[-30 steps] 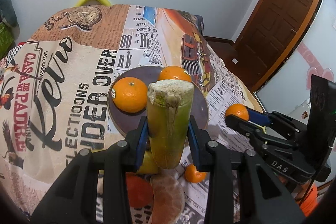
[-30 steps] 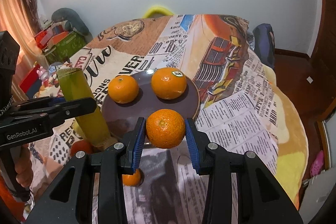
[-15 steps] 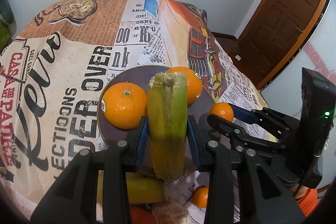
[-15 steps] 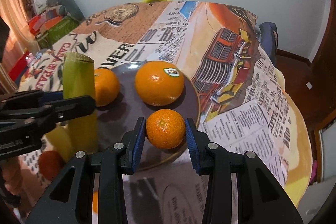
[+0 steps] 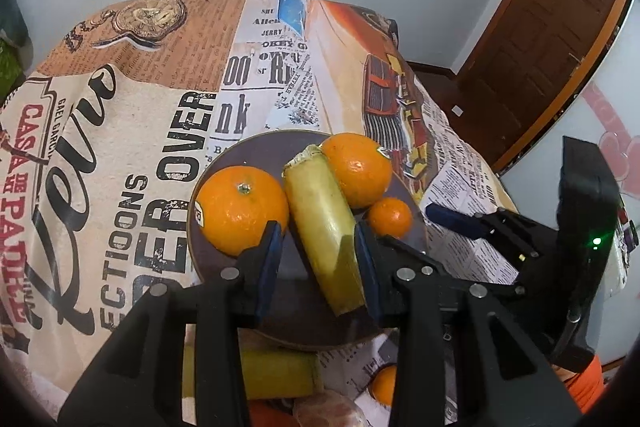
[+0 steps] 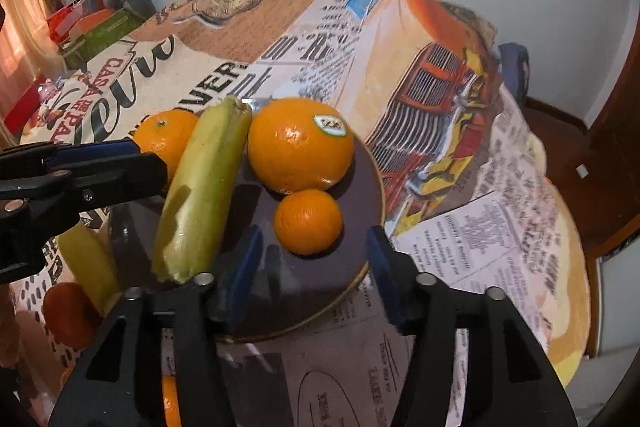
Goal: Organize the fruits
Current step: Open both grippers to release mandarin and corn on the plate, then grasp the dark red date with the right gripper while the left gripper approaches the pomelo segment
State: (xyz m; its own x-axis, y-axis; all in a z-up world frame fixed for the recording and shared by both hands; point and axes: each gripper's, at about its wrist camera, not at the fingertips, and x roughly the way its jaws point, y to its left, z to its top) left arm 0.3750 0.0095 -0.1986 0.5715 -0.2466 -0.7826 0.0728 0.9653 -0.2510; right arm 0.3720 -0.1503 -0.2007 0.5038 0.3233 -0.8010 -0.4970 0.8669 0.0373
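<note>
Four fruits sit on the round dark plate (image 6: pixel 368 187): at its left a bumpy orange (image 6: pixel 164 139), then the long smooth yellow-green stalk (image 6: pixel 200 191), then a big shiny orange (image 6: pixel 300 145) and a small round mandarin (image 6: pixel 308 221). Left claw (image 5: pixel 318 259) and right claw (image 6: pixel 312 259) both gape apart

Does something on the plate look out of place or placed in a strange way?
Yes. The green-yellow stalk piece lies slanted on the plate, leaning between two oranges, its lower end near the rim. The small mandarin sits normally against the stickered orange.
</note>
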